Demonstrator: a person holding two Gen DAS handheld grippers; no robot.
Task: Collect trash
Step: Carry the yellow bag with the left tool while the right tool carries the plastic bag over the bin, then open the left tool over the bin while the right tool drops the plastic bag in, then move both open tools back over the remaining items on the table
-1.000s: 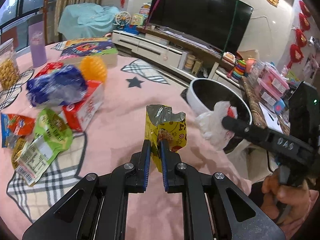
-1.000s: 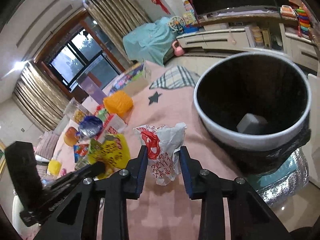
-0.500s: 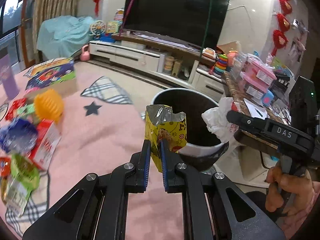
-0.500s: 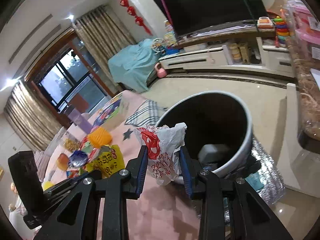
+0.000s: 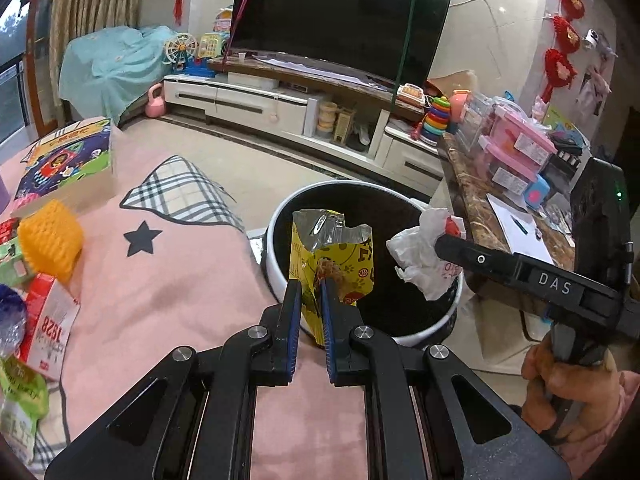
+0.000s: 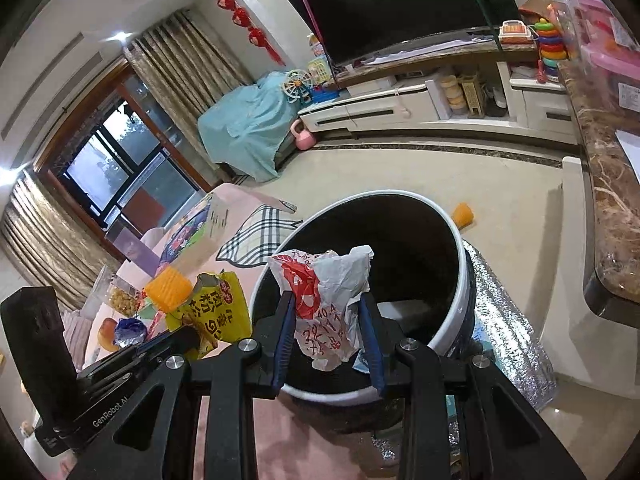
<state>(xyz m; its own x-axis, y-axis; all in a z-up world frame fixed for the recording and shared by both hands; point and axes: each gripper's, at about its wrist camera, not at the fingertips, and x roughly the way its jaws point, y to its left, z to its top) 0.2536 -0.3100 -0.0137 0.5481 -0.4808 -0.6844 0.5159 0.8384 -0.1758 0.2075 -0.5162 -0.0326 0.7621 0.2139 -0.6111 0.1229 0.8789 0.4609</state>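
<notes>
My left gripper (image 5: 311, 286) is shut on a torn yellow snack bag (image 5: 334, 248) and holds it over the near rim of a white trash bin (image 5: 280, 276) with a black inside. My right gripper (image 6: 326, 300) is shut on a crumpled white and red plastic wrapper (image 6: 324, 304) and holds it above the bin's (image 6: 466, 276) opening. The wrapper also shows in the left wrist view (image 5: 420, 256), and the yellow bag in the right wrist view (image 6: 218, 312).
The pink tablecloth (image 5: 160, 288) carries an orange sponge (image 5: 50, 240), a red and white carton (image 5: 48, 328), green packets (image 5: 20, 400) and a picture-book box (image 5: 68, 160). A marble counter (image 5: 500, 216) stands right of the bin. A TV cabinet (image 5: 288, 104) lies beyond.
Both grippers have moved from over the table toward the bin with their trash still held. The bin is now closer and directly under both items.
</notes>
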